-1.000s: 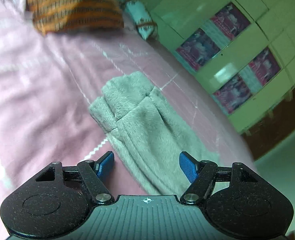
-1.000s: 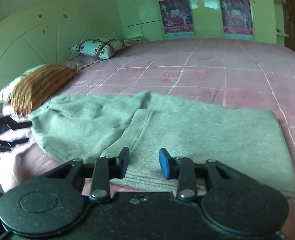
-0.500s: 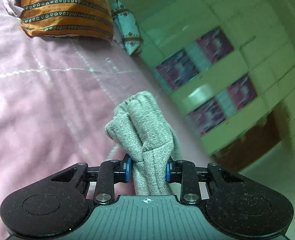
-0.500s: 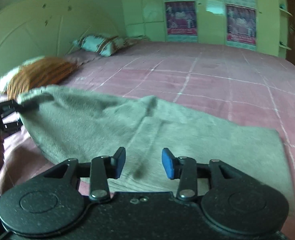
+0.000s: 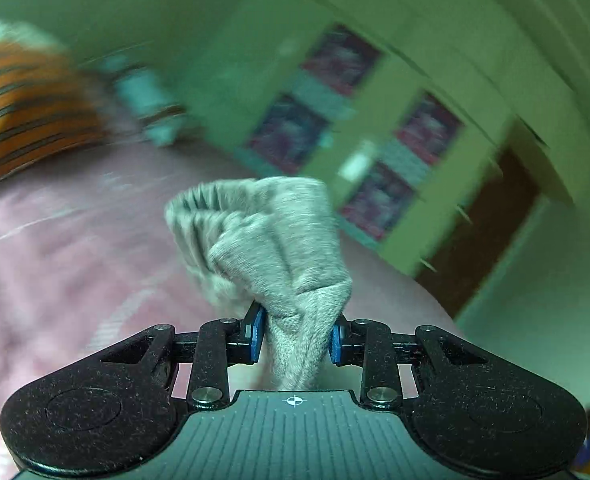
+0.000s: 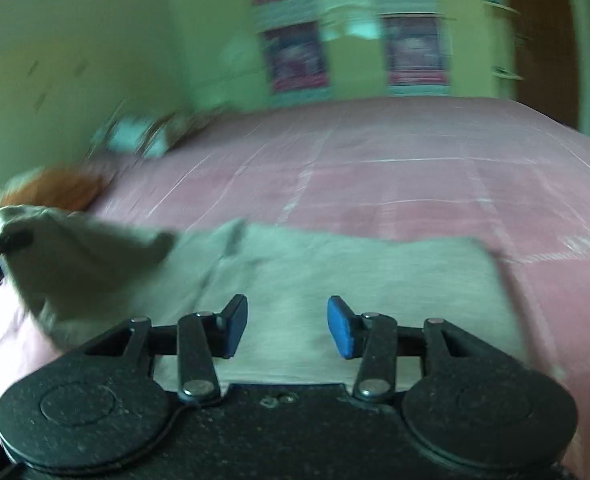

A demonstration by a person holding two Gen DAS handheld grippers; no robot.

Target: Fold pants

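Pants [image 5: 279, 248]: grey fleecy knit cloth, matt (ribbed at the cuff). Bedsheet [image 6: 415, 168]: pink woven cloth. Left gripper [image 5: 295, 334]: speckled matt black plastic.

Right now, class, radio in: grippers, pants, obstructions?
Left gripper shut on pants, one end lifted. Right gripper open above them. Rest flat on bed. Nothing in the way.

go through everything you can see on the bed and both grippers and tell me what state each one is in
left gripper: shut on a bunched end of the pants, lifted off the bed.
right gripper: open, empty, above the pants.
grey pants: one end raised, the rest flat on the bed.
pink bedspread: spread flat.
orange striped pillow: lying at the head of the bed.
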